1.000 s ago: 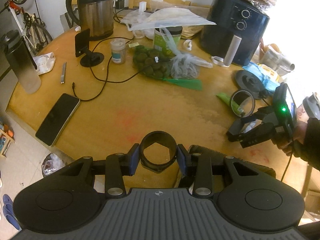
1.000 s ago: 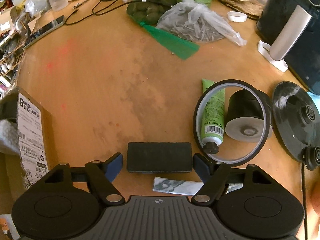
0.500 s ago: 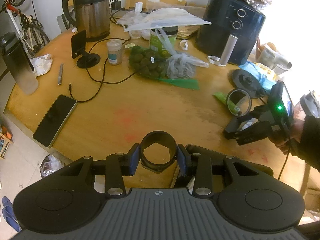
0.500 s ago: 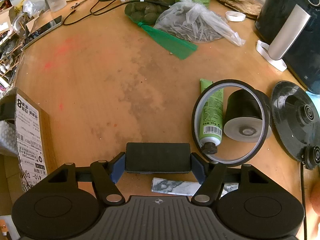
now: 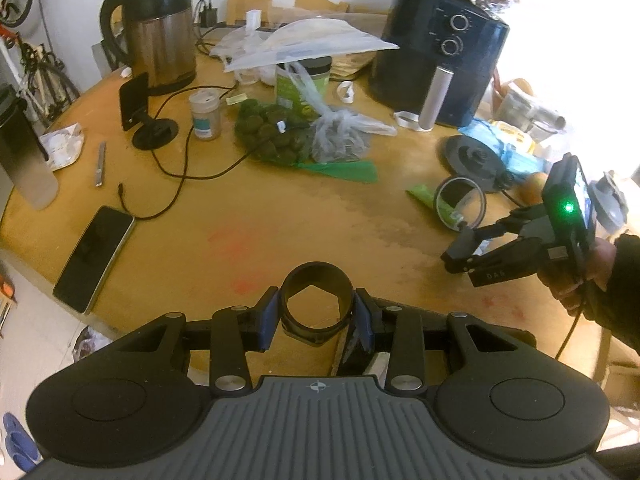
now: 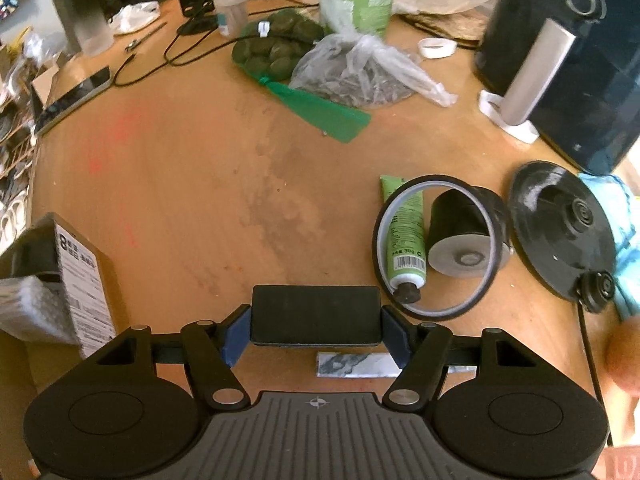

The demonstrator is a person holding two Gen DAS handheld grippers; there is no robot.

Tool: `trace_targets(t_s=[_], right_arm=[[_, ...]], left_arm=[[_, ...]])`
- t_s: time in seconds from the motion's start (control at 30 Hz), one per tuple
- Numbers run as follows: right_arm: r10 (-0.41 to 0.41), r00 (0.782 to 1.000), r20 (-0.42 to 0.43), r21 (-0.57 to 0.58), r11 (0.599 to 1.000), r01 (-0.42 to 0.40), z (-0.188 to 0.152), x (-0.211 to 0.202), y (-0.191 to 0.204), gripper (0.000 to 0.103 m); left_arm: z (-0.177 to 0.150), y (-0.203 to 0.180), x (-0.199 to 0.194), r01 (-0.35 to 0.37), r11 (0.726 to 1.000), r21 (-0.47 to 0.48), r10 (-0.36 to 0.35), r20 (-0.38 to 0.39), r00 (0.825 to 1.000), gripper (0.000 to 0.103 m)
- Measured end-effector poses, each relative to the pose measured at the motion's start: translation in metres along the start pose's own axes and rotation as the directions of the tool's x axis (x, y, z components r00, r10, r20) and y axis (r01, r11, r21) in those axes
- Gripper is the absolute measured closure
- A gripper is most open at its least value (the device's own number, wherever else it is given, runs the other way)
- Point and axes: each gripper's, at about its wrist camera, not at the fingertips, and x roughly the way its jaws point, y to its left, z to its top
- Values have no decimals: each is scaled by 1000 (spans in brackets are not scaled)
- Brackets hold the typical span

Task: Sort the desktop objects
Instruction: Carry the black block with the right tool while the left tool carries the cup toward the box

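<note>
In the left wrist view my left gripper (image 5: 317, 314) is shut on a short black ring (image 5: 317, 300) with a six-sided hole, held above the near edge of the round wooden table (image 5: 280, 224). My right gripper (image 6: 316, 326) is shut on a flat black rectangular block (image 6: 316, 312), its blue pads pressed on both short ends, just above the table. That same gripper (image 5: 464, 258) shows at the right of the left wrist view, held by a hand in a dark sleeve (image 5: 608, 276).
A round mirror (image 6: 440, 248), a green tube (image 6: 404, 236) and a black kettle base (image 6: 560, 232) lie right of the block. A marbled grey strip (image 6: 356, 364) lies under it and a cardboard box (image 6: 76, 280) stands at the left. Farther off are a phone (image 5: 94, 258), kettle (image 5: 156, 32), bags (image 5: 304, 136) and air fryer (image 5: 440, 60).
The right gripper's pads closed onto the black block and lifted it slightly off the table. The left gripper kept its hold on the ring and stayed almost still.
</note>
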Motion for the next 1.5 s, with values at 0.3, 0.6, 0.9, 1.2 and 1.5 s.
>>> trace_targets(t_s=[0.3, 0.6, 0.9, 1.2, 1.5], right_arm=[[-57, 998, 24, 110, 992, 54, -11, -28, 9, 33], [-127, 991, 35, 223, 968, 116, -26, -58, 22, 33], [-198, 980, 23, 350, 920, 177, -39, -82, 40, 33], [-268, 963, 1, 484, 843, 234, -55, -107, 59, 33], [-337, 942, -9, 595, 755, 276, -68, -134, 82, 33]], left_arm=[[5, -7, 2, 48, 997, 60, -48, 4, 999, 65], [7, -12, 5, 97, 987, 125, -98, -2, 995, 65], [10, -15, 6, 145, 972, 184, -147, -7, 989, 65], [12, -19, 9, 198, 949, 246, -199, -23, 980, 65], [11, -23, 15, 247, 919, 307, -242, -55, 969, 65]])
